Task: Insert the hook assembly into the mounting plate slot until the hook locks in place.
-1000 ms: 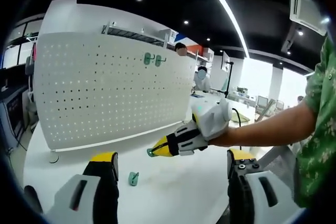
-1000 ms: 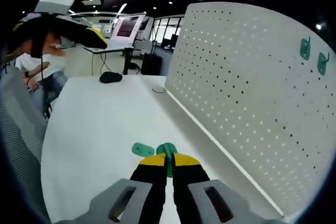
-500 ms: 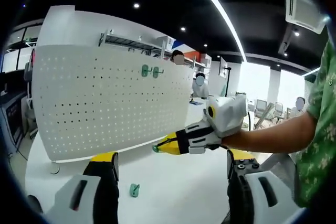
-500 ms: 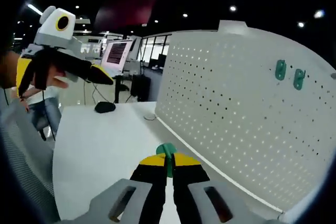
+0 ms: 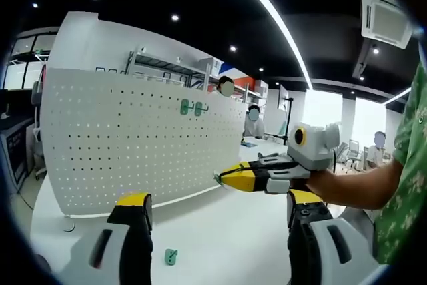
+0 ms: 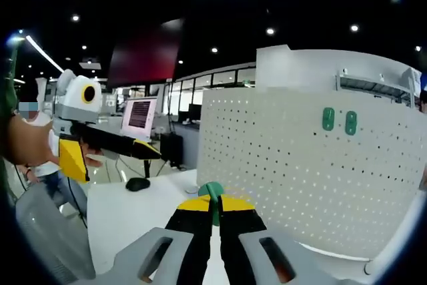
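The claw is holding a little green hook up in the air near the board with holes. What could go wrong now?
The right claw pinches the green hook by a thin edge only, so it might twist or slip on the way to the white pegboard.

Two green hooks already hang high on the board; the new one could bump them if aimed too close.

A spare hook lies on the table by the open left claw and could get knocked away.

Lit monitor [image 6: 139, 115] on far desk; dark mouse [image 6: 138, 183] on white table [image 6: 127, 221].
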`<state>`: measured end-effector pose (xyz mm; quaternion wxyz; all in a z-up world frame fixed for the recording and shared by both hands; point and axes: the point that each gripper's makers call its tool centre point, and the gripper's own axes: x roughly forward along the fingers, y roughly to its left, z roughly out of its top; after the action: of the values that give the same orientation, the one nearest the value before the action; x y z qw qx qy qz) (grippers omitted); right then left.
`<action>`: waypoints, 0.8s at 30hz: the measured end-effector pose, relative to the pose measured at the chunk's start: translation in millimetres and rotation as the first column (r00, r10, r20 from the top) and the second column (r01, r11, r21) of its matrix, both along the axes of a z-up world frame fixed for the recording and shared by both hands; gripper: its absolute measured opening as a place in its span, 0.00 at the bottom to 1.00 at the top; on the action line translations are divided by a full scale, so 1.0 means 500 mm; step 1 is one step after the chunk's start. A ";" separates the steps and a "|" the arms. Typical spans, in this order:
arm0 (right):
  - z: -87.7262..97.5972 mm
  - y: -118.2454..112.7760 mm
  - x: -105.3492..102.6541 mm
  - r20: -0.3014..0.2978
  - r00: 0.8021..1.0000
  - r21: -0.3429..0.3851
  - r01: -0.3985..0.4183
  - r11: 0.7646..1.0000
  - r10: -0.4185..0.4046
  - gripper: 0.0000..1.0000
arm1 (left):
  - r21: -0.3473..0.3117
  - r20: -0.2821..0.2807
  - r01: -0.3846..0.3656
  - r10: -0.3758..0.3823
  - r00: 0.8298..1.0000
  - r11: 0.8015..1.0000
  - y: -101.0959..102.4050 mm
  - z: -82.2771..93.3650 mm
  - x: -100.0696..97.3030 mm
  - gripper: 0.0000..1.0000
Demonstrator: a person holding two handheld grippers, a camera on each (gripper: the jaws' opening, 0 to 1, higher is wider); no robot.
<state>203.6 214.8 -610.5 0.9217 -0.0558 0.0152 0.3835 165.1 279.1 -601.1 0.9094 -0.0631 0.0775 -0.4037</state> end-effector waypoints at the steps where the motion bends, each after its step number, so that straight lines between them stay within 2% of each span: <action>1: 0.007 -0.001 -0.003 0.004 1.000 0.008 0.001 1.000 -0.001 0.02 | -0.009 0.005 0.002 -0.001 1.000 1.000 -0.002 0.007 0.000 0.85; 5: 0.040 -0.002 -0.018 0.026 1.000 0.043 0.002 0.999 -0.004 0.02 | -0.021 0.026 0.006 -0.005 1.000 1.000 -0.005 0.026 0.000 0.84; 13: 0.074 -0.001 -0.039 0.047 0.999 0.079 0.000 0.997 -0.004 0.02 | -0.057 0.056 0.008 -0.005 0.998 0.998 -0.005 0.056 0.005 0.80; 20: 0.097 0.005 -0.045 0.063 0.998 0.114 0.001 0.993 -0.008 0.02 | -0.092 0.074 0.016 -0.009 0.997 0.996 -0.014 0.082 0.013 0.70; 24: 0.106 0.005 -0.047 0.068 0.998 0.130 0.001 0.991 -0.010 0.02 | -0.090 0.084 0.019 -0.011 0.996 0.996 -0.020 0.086 0.017 0.62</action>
<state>180.3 217.3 -557.6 0.9245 -0.0088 -0.0415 0.3788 173.3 268.9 -557.9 0.9049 -0.0870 0.0215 -0.4161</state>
